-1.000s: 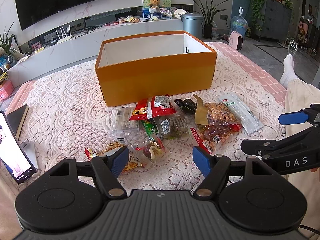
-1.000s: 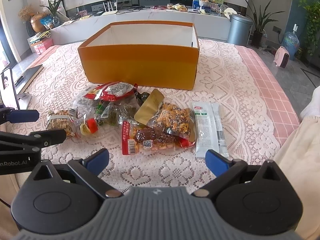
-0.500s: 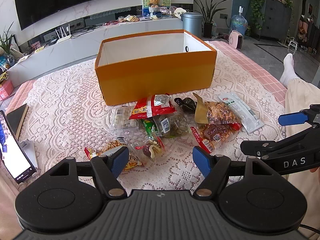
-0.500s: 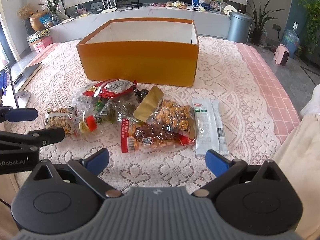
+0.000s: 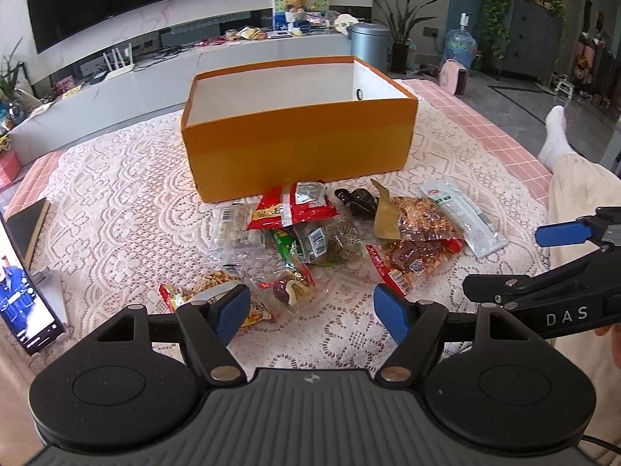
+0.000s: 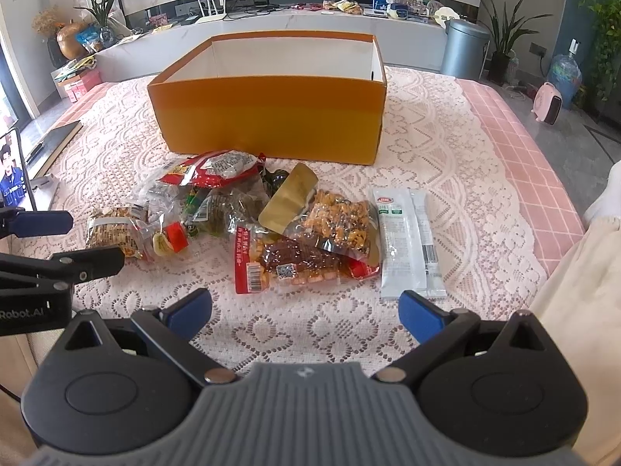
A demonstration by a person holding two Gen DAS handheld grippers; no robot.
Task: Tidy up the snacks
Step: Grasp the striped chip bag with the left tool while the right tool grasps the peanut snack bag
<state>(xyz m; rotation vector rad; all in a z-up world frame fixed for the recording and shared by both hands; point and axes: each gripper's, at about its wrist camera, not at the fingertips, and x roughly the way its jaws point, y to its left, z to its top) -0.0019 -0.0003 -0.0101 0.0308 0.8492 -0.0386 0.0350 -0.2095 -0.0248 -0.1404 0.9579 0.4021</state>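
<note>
Snacks [image 6: 295, 229] before orange box [image 6: 271, 116]

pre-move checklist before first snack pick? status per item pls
1. Left gripper open, nothing between its fingers: ok.
2. Right gripper open, nothing held: ok.
3. Orange box upright, top open: ok.
4. Box floor free: cannot tell, near wall hides it.
5. Snack pile in front of the box, outside it: ok.
6. Single packet free to grab: not ok in the overlapping middle; white packet at the pile's right edge looks easier.
</note>
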